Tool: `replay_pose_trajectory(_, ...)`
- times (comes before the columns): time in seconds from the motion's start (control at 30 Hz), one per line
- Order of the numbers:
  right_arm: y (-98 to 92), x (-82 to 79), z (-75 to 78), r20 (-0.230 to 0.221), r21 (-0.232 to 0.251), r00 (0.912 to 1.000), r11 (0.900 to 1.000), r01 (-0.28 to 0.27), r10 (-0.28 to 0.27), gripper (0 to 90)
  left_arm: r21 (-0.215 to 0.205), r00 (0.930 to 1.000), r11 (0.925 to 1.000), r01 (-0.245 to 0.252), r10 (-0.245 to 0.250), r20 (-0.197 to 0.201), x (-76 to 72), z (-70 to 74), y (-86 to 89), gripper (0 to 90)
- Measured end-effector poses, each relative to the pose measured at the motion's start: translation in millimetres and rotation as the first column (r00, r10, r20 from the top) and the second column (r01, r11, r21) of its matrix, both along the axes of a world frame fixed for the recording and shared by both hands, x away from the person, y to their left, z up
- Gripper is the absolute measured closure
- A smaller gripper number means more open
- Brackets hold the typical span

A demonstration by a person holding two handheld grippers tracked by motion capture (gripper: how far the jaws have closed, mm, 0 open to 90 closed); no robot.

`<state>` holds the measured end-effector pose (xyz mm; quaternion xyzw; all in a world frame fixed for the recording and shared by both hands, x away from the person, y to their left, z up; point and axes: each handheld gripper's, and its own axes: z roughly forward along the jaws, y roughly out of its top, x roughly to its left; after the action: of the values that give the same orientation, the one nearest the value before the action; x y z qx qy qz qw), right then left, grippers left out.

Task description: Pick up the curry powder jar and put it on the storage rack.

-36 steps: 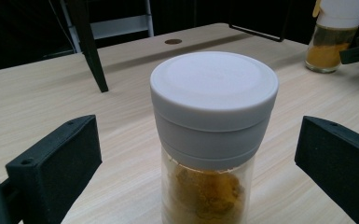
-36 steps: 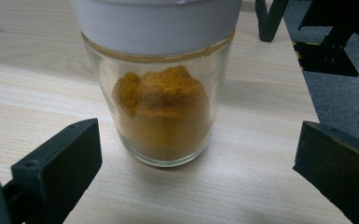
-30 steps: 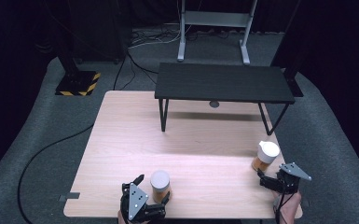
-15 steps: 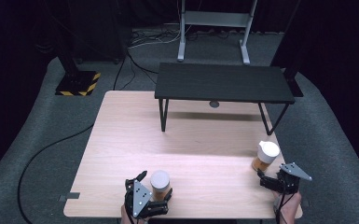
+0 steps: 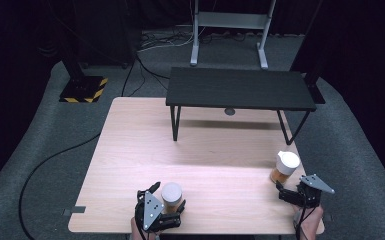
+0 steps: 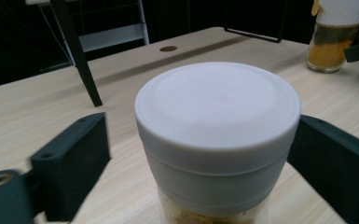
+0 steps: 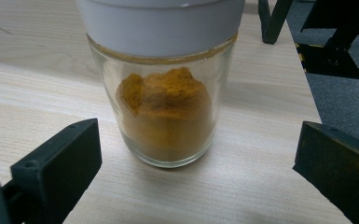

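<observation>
High view: the near jar (image 5: 172, 196) stands on the counter (image 5: 205, 150) at 6 o'clock, between the left tongs (image 5: 166, 202); the far jar (image 5: 284, 167) stands at 4 o'clock, just ahead of the right tongs (image 5: 280, 189). Left gripper view: the jaws have just been closing around the near jar's white lid (image 6: 217, 112), the right jaw touching, the left jaw apart. Right gripper view: the right tongs gape, clear of the far jar of orange powder (image 7: 167, 112).

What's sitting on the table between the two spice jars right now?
Nothing: in the high view the stretch of wooden table between the near jar and the far jar is bare.
</observation>
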<state>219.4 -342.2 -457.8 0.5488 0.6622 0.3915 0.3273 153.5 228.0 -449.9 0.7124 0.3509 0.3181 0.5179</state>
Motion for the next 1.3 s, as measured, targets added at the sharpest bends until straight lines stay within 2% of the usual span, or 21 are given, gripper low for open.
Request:
replay_pose_trajectory(0.07,-0.2,0.3,0.1,-0.001,0.000,1.0000,1.000,-0.001,0.001,0.0,-0.009,0.9995,0.9995,0.030,-0.030,-0.010,2.4,-1.0,3.6,14.8)
replay_pose_trajectory(0.1,-0.2,0.3,0.1,-0.001,0.000,1.0000,1.000,-0.001,0.001,0.0,-0.009,0.9995,0.9995,0.030,-0.030,-0.010,2.4,-1.0,3.6,18.5)
replay_pose_trajectory(0.13,-0.2,0.2,0.1,-0.001,-0.001,1.0000,1.000,-0.002,0.002,0.0,-0.012,0.9992,0.9993,0.037,-0.037,-0.013,3.1,-1.6,3.9,18.5)
replay_pose_trajectory(0.23,-0.6,0.4,0.1,-0.001,0.000,1.0000,1.000,-0.004,0.004,0.0,-0.020,0.9991,0.9990,0.039,-0.040,-0.013,3.7,-3.9,3.3,27.6)
replay_pose_trajectory(0.4,-0.6,0.4,0.1,-0.001,-0.001,1.0000,1.000,-0.004,0.004,0.0,-0.034,0.9994,0.9989,0.031,-0.032,-0.012,3.6,-6.3,4.3,32.8)
replay_pose_trajectory(0.67,0.1,1.1,0.6,-0.005,-0.006,1.0000,1.000,-0.007,0.007,0.0,-0.040,0.9986,0.9979,0.052,-0.052,-0.008,6.7,-7.4,9.0,33.2)
replay_pose_trajectory(0.97,-0.3,0.8,0.3,-0.002,-0.006,1.0000,1.000,-0.009,0.009,0.0,-0.022,0.9978,0.9976,0.065,-0.065,-0.013,8.2,-2.7,10.5,33.3)
replay_pose_trajectory(1.3,-1.1,1.1,0.4,-0.003,-0.004,0.9999,1.000,-0.014,0.014,0.0,-0.016,0.9977,0.9976,0.068,-0.068,0.006,9.9,9.7,12.6,33.3)
